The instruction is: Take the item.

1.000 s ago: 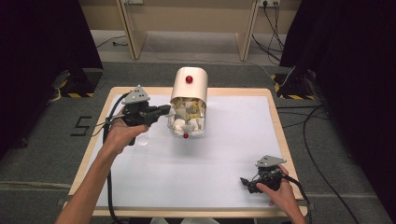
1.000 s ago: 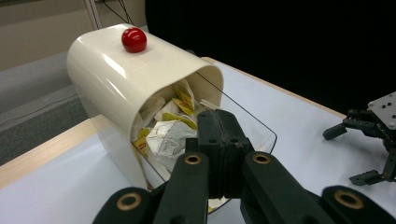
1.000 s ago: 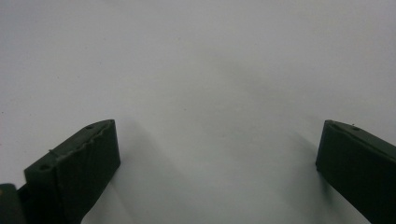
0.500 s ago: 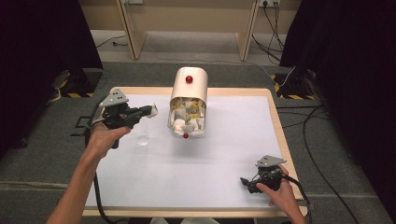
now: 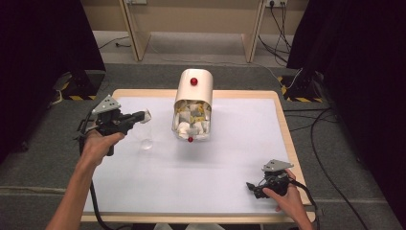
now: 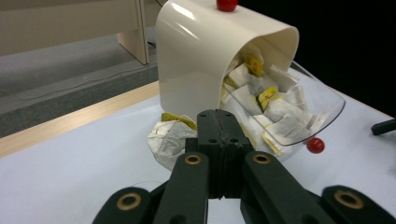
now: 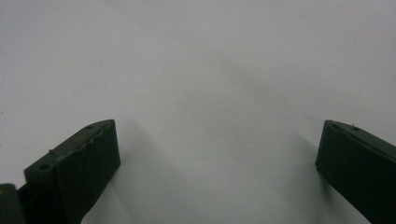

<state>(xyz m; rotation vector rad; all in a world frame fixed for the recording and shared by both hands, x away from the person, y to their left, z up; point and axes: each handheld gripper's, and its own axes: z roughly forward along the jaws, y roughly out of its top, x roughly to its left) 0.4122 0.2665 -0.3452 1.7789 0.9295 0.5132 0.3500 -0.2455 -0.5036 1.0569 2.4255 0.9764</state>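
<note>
Currently your left gripper [image 5: 143,115] sits at the left of the high view, jaws pressed together on a tea bag [image 6: 170,140]. In the left gripper view the crumpled white bag with its yellow tag pokes out beyond the closed tips, just in front of the cream dispenser [image 6: 205,60]. A clear glass [image 5: 143,136] stands on the white mat directly below the tips in the high view, left of the dispenser's clear bin [image 5: 191,125], which is full of more bags.

Your right gripper [image 5: 253,188] rests at the lower right of the high view, well apart from the work. Its jaws are spread wide over bare mat [image 7: 210,70], nothing between them.

Judged step: carrying the bag to the glass for a drop.

Risks from here:
- How the bag is pinched cannot be told. A grip on an edge only could let it slip before you are over the rim.
- The glass is transparent and hard to place in the picture. A release off-centre would put the bag on the mat.
- Coming down too low could knock the glass, which looks light, and tip it.
- A trailing tag or string could hang over the rim and pull the bag out as you withdraw.
</note>
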